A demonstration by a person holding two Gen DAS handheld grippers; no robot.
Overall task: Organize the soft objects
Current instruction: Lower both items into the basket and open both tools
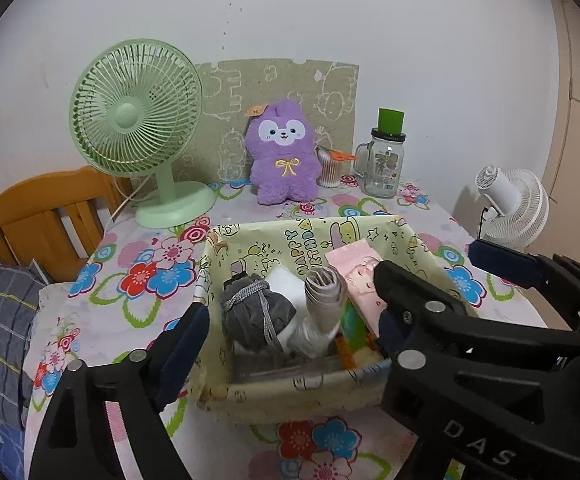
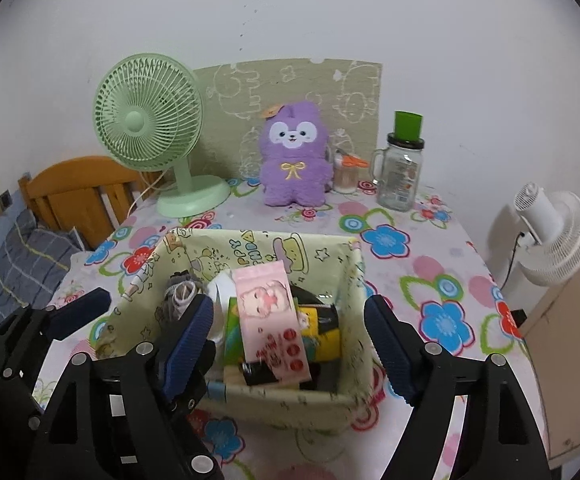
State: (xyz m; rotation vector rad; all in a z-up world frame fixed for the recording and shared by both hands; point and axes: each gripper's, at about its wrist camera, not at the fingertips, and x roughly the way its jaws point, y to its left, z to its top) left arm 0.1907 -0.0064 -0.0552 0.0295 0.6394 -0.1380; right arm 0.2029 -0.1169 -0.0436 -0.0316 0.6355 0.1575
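A white wall backs a bench (image 1: 130, 280) covered in a flowered cloth. Both hand-held grippers hang over a pale yellow fabric basket (image 1: 290, 392) printed with cartoons. The left hand-held gripper (image 1: 290, 320) has its jaws wide apart and empty; just ahead of them, inside the basket, sit a grey drawstring pouch (image 1: 256, 308) and a rolled light cloth (image 1: 324, 292), side by side. The right hand-held gripper (image 2: 290, 336) is also spread wide, gripping nothing, with a pink printed packet (image 2: 274, 320) lying in the basket between its fingers. Well beyond both, a purple plush toy (image 1: 284, 152) stands upright against the wall, a green fan (image 1: 138, 120) to its left and a glass jar (image 1: 386, 164) to its right.
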